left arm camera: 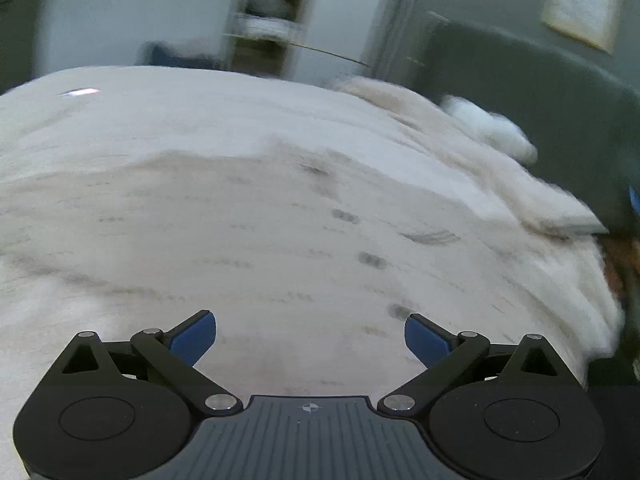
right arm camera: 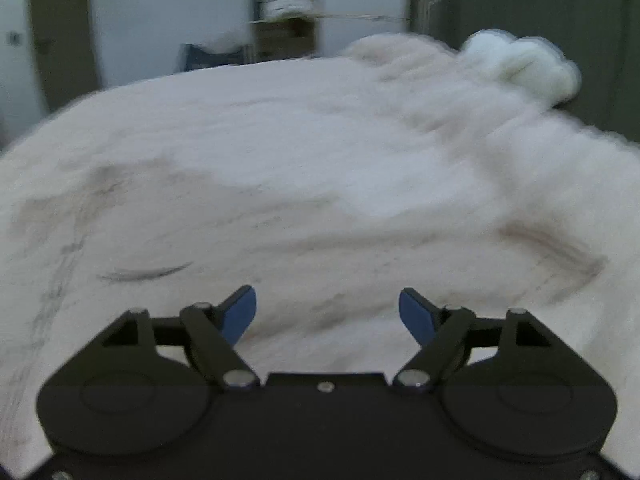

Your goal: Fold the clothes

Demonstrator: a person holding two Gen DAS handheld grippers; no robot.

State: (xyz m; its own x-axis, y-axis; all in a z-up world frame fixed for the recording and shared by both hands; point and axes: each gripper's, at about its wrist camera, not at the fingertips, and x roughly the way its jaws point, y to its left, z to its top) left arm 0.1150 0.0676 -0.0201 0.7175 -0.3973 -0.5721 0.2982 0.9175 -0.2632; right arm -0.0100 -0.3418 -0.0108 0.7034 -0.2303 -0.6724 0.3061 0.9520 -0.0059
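A pale beige garment (left arm camera: 280,240) with small dark marks lies spread on the bed (left arm camera: 160,112), blurred in both views. In the right wrist view the garment (right arm camera: 320,232) shows dark creases and a raised fold. My left gripper (left arm camera: 310,324) hovers over the cloth, open, with nothing between its blue pads. My right gripper (right arm camera: 327,298) is also open above the cloth, and the gap between its fingers is empty.
A white fluffy pillow (left arm camera: 492,128) (right arm camera: 524,64) sits at the bed's far right, against a dark green headboard (left arm camera: 520,64). Beyond the bed stand an open shelf unit (left arm camera: 268,20) (right arm camera: 286,0) and a blue object (right arm camera: 208,56).
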